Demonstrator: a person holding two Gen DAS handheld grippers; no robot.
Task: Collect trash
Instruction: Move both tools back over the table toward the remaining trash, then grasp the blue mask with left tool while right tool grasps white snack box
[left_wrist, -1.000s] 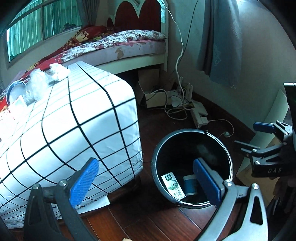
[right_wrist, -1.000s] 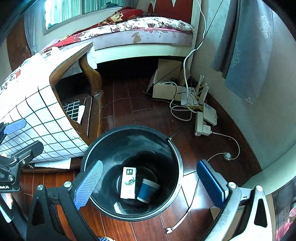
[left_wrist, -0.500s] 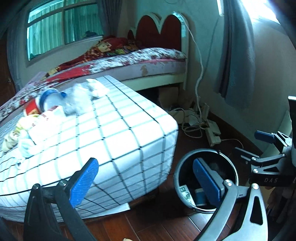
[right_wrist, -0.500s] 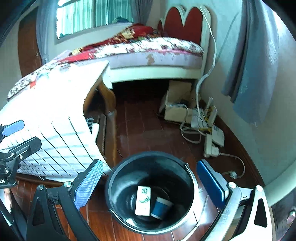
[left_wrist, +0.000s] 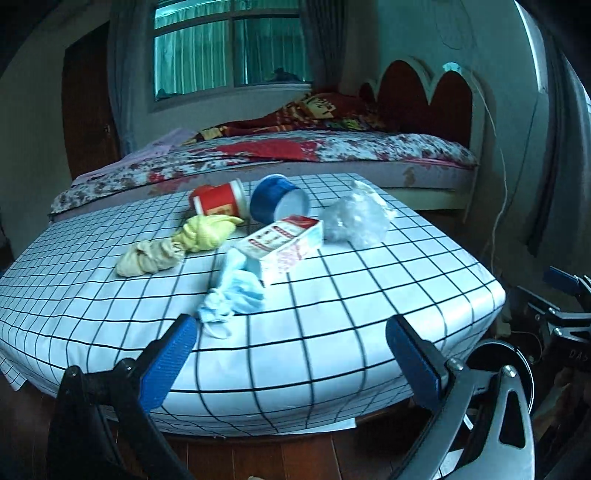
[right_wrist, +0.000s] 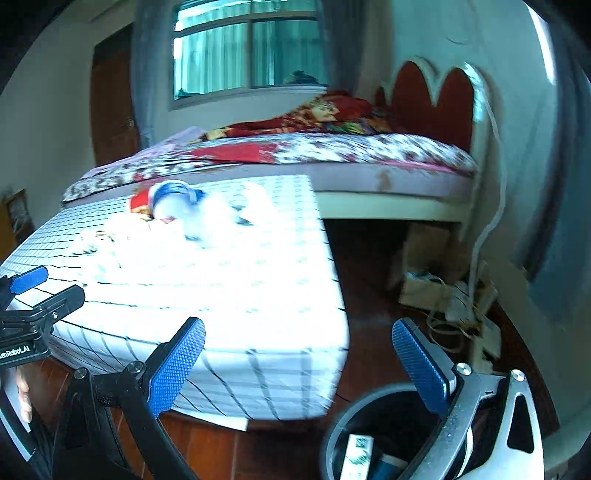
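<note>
Your left gripper (left_wrist: 291, 354) stands with jaws wide apart and nothing between them, facing the table (left_wrist: 369, 288) with its white checked cloth. Just ahead of the left finger lies a crumpled blue face mask (left_wrist: 236, 293), its loop nearest the fingertip but not touching it. Beyond the mask, roughly on the centre line between the jaws, a red-and-white carton (left_wrist: 286, 245) lies flat. Further out, a blue cup (left_wrist: 279, 203) and a red cup (left_wrist: 219, 201) lie on their sides, side by side. Left of the carton sit a yellow wad (left_wrist: 207, 232) and a tan wad (left_wrist: 147, 258), touching end to end. Right of the carton, clear crumpled plastic (left_wrist: 354, 219) rests against its far end.

Your right gripper (right_wrist: 295, 365) is likewise spread wide and empty. Its left finger sits before the table's near corner; the table top is blurred and overexposed in this view, so items there cannot be told apart. Below the right finger stands the black bin (right_wrist: 340, 424), which holds a white-and-green box (right_wrist: 356, 456) and a blue item (right_wrist: 386, 465) beside it. In the left wrist view the bin's rim (left_wrist: 513, 354) shows behind the right finger, beside the table corner.
</note>
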